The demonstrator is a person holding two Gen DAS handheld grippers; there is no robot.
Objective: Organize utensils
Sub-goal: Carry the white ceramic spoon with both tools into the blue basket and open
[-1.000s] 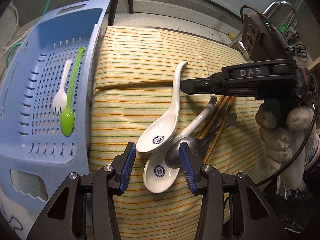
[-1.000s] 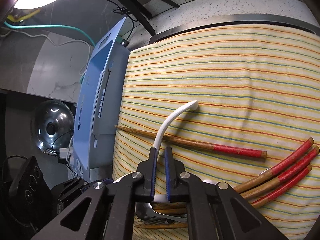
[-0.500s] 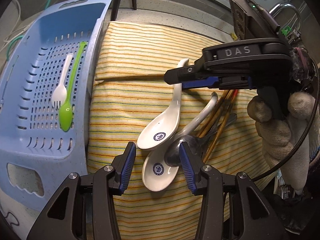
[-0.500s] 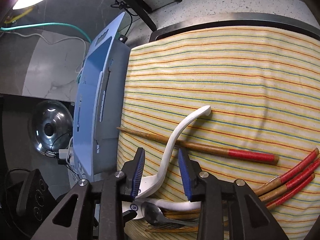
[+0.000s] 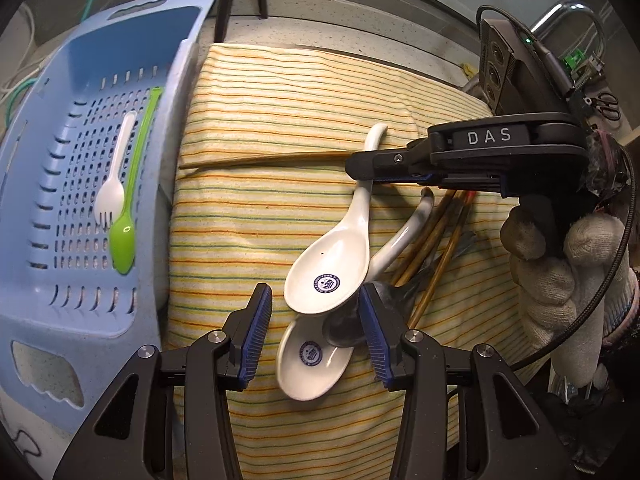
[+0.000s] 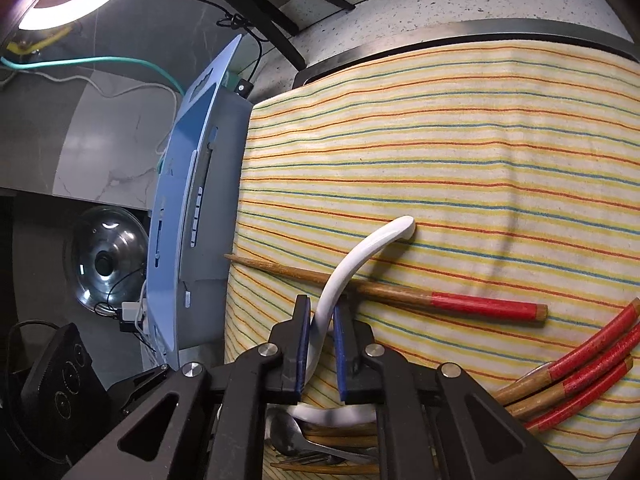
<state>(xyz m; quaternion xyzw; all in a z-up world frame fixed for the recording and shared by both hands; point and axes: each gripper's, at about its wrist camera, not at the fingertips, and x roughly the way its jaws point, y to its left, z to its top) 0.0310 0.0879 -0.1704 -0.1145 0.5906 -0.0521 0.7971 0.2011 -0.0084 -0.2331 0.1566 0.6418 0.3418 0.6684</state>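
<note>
Two white ceramic spoons lie stacked on a striped cloth (image 5: pixel 280 92), the upper spoon (image 5: pixel 332 260) over the lower one (image 5: pixel 312 360), with a metal spoon (image 5: pixel 344 324) beside them. My left gripper (image 5: pixel 316 336) hangs open above their bowls and touches nothing. My right gripper (image 6: pixel 322 332), seen from the side in the left wrist view (image 5: pixel 352 168), has its jaws closing, and the pads press on the upper spoon's handle (image 6: pixel 368 248). That handle crosses a single red-ended chopstick (image 6: pixel 460 304). Several more chopsticks (image 6: pixel 580 364) lie bundled at the right.
A blue perforated basket (image 5: pixel 48 280) stands left of the cloth and holds a white plastic fork (image 5: pixel 114 184) and a green plastic spoon (image 5: pixel 128 216). A gloved hand (image 5: pixel 560 264) holds the right gripper. A metal fork (image 6: pixel 312 456) lies under the chopsticks. A pot lid (image 6: pixel 106 260) sits beyond the basket.
The right gripper opened, came down astride the upper spoon's handle and closed on it. The left gripper has stayed where it was, still open.
</note>
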